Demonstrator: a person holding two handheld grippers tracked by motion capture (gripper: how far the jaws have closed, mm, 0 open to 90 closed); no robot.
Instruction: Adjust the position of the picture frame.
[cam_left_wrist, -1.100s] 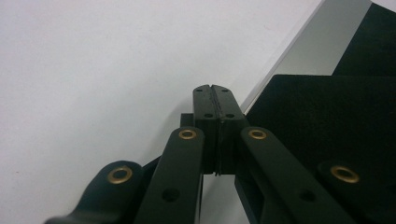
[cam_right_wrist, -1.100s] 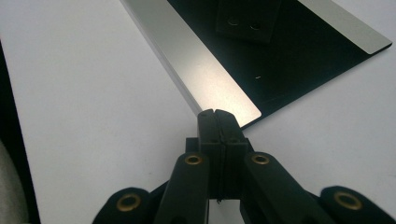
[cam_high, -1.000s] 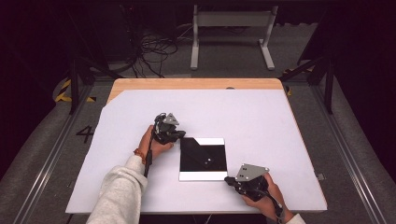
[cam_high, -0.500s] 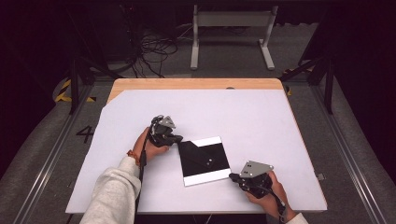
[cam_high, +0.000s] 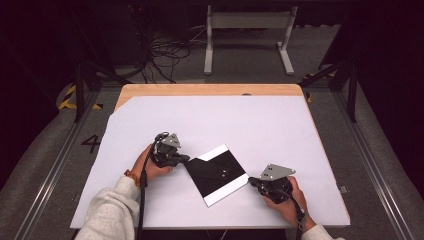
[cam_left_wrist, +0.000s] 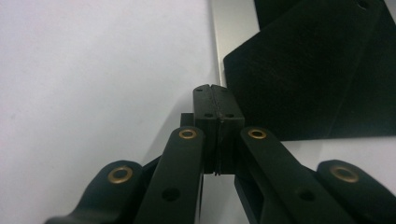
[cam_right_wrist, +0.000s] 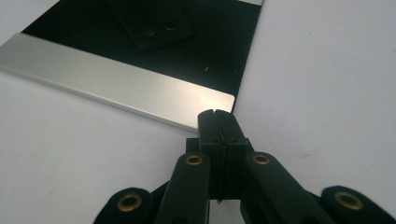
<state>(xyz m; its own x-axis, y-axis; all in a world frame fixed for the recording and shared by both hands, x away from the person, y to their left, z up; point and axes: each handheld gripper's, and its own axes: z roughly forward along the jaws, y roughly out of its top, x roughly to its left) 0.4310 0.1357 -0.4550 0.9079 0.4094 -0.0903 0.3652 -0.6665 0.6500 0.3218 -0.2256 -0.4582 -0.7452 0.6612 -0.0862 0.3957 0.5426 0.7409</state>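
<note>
A flat black plate (cam_high: 217, 172) with a pale silver strip along two opposite edges lies turned at a slant on the white table sheet (cam_high: 210, 120). My left gripper (cam_high: 186, 160) is shut with nothing between its jaws, and its tip rests at the plate's left corner. In the left gripper view the closed tips (cam_left_wrist: 215, 88) meet the silver strip (cam_left_wrist: 229, 28) beside the black face (cam_left_wrist: 317, 74). My right gripper (cam_high: 251, 181) is shut too, with its tip at the plate's right corner. The right gripper view has the tips (cam_right_wrist: 217, 112) against the end of the silver strip (cam_right_wrist: 116, 79).
The white sheet covers a wooden table whose bare far edge (cam_high: 210, 89) shows. Beyond it on the dark floor stand a metal frame (cam_high: 247, 35) and a tangle of cables (cam_high: 160, 50). Rails run along both table sides.
The plate has turned counterclockwise from square-on to a slant. My left gripper moved left and nearer to the person along with its corner. The right gripper stayed almost in place.
</note>
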